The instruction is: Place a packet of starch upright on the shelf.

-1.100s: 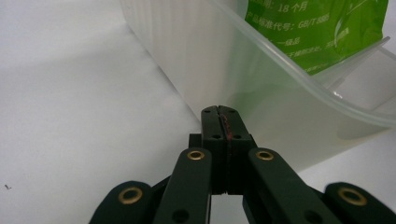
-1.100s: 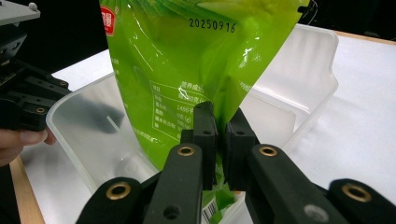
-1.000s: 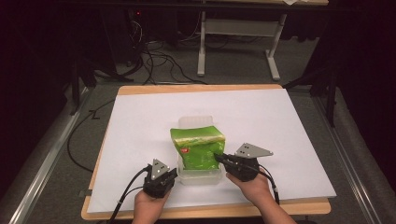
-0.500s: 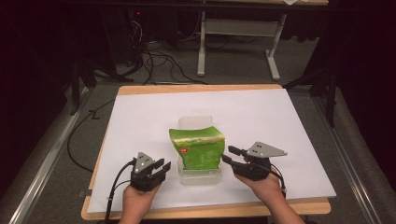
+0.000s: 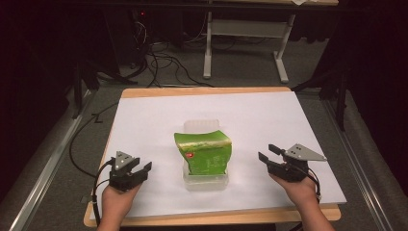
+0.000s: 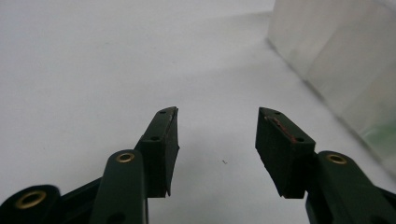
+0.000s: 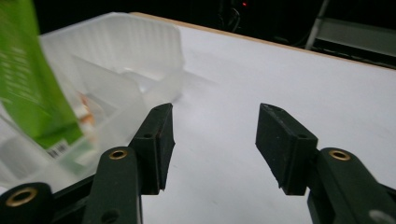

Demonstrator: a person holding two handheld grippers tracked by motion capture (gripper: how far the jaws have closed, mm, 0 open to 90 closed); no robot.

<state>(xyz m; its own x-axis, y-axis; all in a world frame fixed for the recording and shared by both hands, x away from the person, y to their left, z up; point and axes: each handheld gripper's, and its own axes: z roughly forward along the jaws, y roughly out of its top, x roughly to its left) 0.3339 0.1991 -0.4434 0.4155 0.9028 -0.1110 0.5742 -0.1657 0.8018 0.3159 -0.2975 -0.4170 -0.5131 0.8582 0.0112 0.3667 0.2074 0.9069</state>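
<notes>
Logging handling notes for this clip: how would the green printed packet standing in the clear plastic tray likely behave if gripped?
The green printed packet curls at its top edge, so it is probably thin and floppy. It leans in the clear plastic tray, so a push would likely tip it.

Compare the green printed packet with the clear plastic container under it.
The green printed packet is opaque and brightly coloured; the clear plastic container is see-through and colourless. The packet leans tilted, poking above the rim; the container sits flat on the white sheet. Both are mid-table between the grippers.
</notes>
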